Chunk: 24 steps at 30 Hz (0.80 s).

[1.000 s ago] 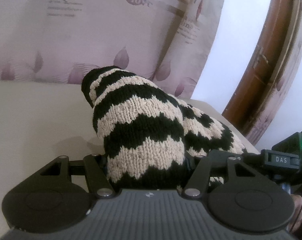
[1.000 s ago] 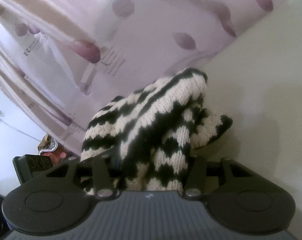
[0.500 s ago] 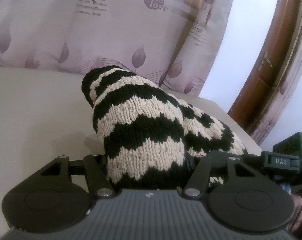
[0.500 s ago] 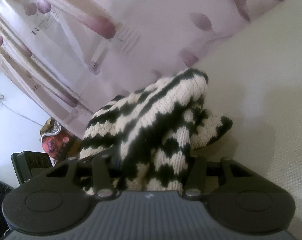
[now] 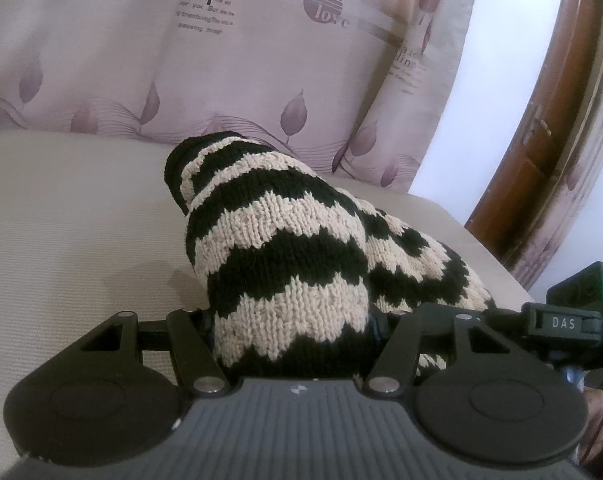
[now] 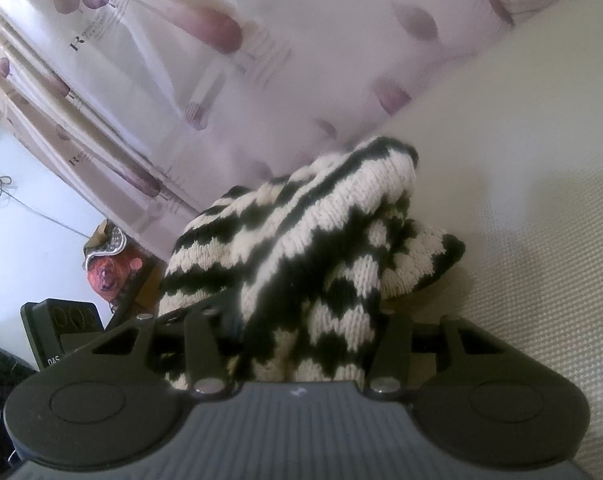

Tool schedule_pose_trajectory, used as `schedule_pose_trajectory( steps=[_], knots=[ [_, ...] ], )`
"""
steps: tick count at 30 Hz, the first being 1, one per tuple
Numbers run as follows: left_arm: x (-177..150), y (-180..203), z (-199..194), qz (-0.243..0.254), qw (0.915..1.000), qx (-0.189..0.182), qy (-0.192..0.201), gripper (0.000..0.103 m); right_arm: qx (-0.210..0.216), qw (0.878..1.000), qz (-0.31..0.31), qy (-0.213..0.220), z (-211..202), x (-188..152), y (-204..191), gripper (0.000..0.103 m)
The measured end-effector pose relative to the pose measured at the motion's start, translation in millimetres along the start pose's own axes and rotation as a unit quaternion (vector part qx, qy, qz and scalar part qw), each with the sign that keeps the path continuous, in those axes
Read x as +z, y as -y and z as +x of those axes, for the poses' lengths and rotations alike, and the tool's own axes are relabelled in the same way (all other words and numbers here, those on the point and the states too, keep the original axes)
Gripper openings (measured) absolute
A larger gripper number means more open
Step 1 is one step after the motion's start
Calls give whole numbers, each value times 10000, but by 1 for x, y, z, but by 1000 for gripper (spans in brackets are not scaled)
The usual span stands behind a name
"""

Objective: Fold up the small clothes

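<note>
A small knitted garment with black and cream zigzag stripes drapes over the front of my left gripper, which is shut on it; the fingertips are hidden under the knit. In the right wrist view the same garment is bunched over my right gripper, also shut on it, fingers hidden. Both hold it just above a cream surface. The right gripper's body shows at the right edge of the left wrist view, and the left one at the left of the right wrist view.
A pink curtain with leaf prints hangs behind the cream surface. A brown wooden door stands at the right. A red and white object sits low beyond the surface's edge.
Both views have tilted so the curtain shows further and the background shifts; the garment stays gripped in the same pose in both grippers.
</note>
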<state>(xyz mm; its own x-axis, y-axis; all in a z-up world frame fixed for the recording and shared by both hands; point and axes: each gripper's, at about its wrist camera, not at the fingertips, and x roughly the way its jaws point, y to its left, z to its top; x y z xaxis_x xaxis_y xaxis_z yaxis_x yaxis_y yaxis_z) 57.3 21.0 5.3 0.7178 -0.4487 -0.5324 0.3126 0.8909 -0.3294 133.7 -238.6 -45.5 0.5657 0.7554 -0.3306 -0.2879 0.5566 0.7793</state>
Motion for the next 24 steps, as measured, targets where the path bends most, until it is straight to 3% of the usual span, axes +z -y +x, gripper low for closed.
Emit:
schedule_pose_trajectory(
  steps=[24],
  knots=[
    [-3,-5,15,-81,9997,67,-230,61,-132,9997,143,-162,12,-3,7,48]
  ],
)
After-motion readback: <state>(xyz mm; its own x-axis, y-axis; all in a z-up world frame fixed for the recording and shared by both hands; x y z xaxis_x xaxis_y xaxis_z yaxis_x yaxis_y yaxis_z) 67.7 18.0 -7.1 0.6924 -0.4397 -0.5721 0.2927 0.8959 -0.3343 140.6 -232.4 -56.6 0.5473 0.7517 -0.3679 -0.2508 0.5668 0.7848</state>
